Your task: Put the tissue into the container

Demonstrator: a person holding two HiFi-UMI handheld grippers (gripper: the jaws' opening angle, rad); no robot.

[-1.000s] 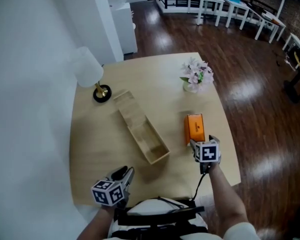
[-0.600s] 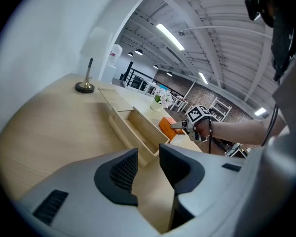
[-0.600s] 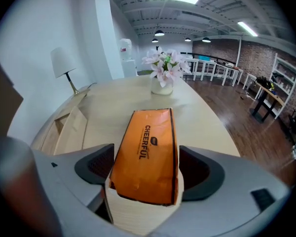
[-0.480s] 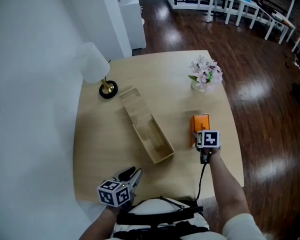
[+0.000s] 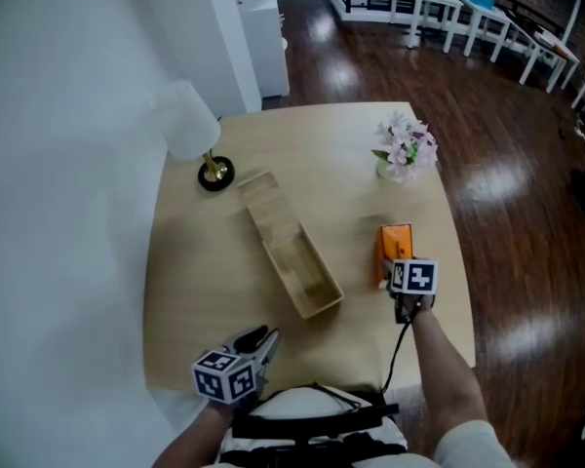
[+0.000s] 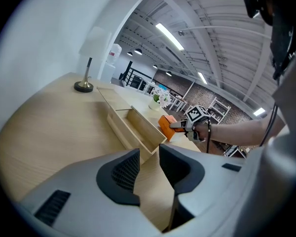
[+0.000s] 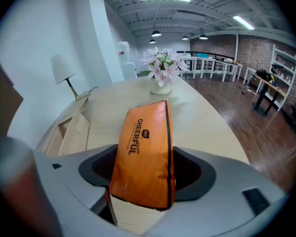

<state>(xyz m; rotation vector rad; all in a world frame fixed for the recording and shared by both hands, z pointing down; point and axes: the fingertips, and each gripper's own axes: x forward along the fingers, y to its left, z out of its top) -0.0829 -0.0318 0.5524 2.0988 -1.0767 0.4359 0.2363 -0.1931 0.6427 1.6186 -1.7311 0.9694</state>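
Observation:
The orange tissue pack (image 5: 395, 245) stands on edge on the table's right side, between the jaws of my right gripper (image 5: 394, 267). In the right gripper view the pack (image 7: 143, 152) fills the gap and both pads touch its sides while the jaws are closing on it. The long open wooden container (image 5: 291, 256) lies diagonally at mid table, left of the pack, with nothing inside it. My left gripper (image 5: 258, 340) hovers at the near table edge; its jaws (image 6: 149, 167) stand slightly apart with nothing between them, pointing towards the container (image 6: 133, 125).
A white-shaded lamp (image 5: 190, 130) on a brass base stands at the far left corner. A vase of pale flowers (image 5: 405, 146) sits far right, beyond the pack. The table's right edge (image 5: 458, 261) runs close to my right gripper, with dark wood floor beyond.
My right gripper has slid forward along the tissue pack and its jaws have come in against the pack's sides. The left gripper has hardly moved.

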